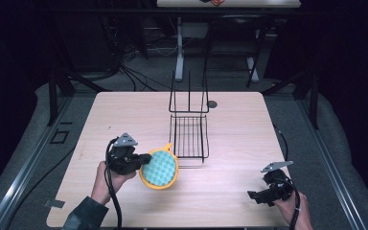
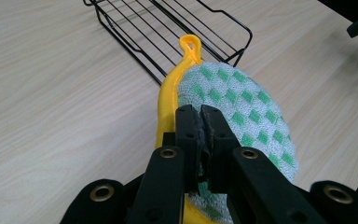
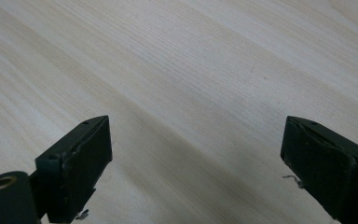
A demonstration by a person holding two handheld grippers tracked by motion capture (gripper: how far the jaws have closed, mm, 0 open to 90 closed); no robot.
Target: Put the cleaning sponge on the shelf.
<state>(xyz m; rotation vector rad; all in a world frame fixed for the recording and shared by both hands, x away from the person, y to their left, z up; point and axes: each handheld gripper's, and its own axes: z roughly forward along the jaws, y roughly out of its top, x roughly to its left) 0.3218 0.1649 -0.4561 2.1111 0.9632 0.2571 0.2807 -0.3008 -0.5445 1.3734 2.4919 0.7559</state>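
The left gripper (image 1: 143, 159) pinches the edge of a round pot holder (image 1: 160, 167), and its jaws are squeezed tight on the cloth. The pot holder is green and white with a yellow rim and a little yellow loop (image 2: 190, 44). It sits near the front left of the wooden table (image 1: 124, 110), with the loop end just beside the black wire rack (image 1: 189, 136). The right gripper (image 1: 254, 196) rests well apart at the front right, and its jaws stand wide with nothing between them.
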